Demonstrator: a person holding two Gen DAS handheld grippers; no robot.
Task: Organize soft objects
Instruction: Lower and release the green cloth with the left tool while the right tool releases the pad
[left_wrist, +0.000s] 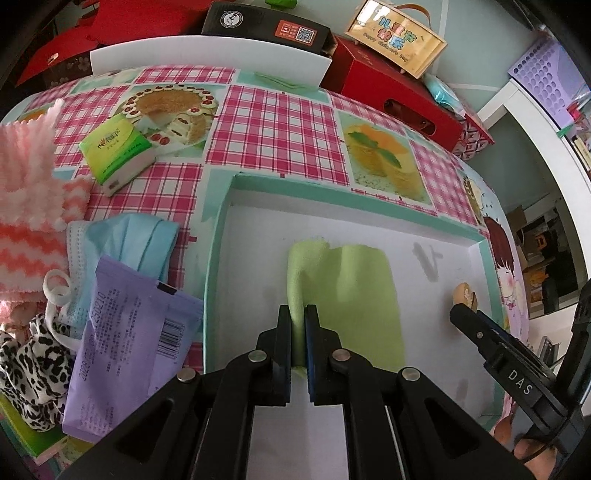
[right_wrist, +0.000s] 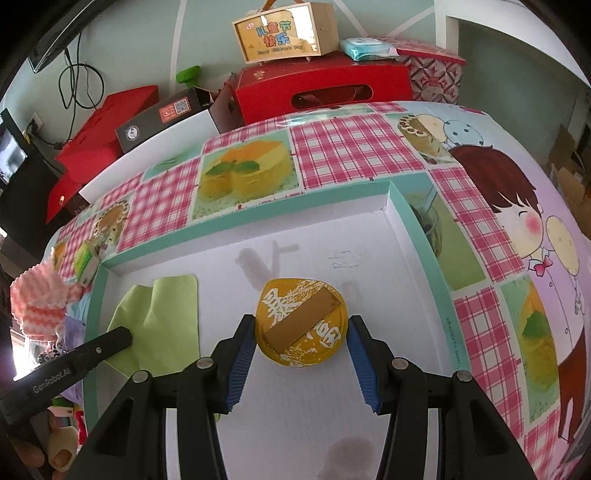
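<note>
While the green cloth (left_wrist: 351, 295) is lying spread on the white floor of the teal-rimmed tray (left_wrist: 369, 201), one raised fold of it is sitting right between the left tongs (left_wrist: 298, 317), and the round yellow packet (right_wrist: 301, 325) with a brown band is resting farther right in the same tray, between the fingers of the right tongs (right_wrist: 301, 334).

Under the tray, the desk (left_wrist: 277, 122) is wearing a pink checked cloth printed with cakes and a cartoon girl. Left of the tray a tissue pack (left_wrist: 118, 153), a blue face mask (left_wrist: 140, 240), a purple pouch (left_wrist: 125, 354), a pink striped towel (left_wrist: 29, 206) and a leopard-print fabric (left_wrist: 29, 376) are lying close together. Red boxes (right_wrist: 321, 88) and a wooden gift box (right_wrist: 284, 31) are standing along the pale green wall.

The left tongs are pinching the fold of cloth tightly. The right tongs are standing spread, their blue pads (right_wrist: 360, 354) flanking the packet; whether they are touching its rim cannot be told.
</note>
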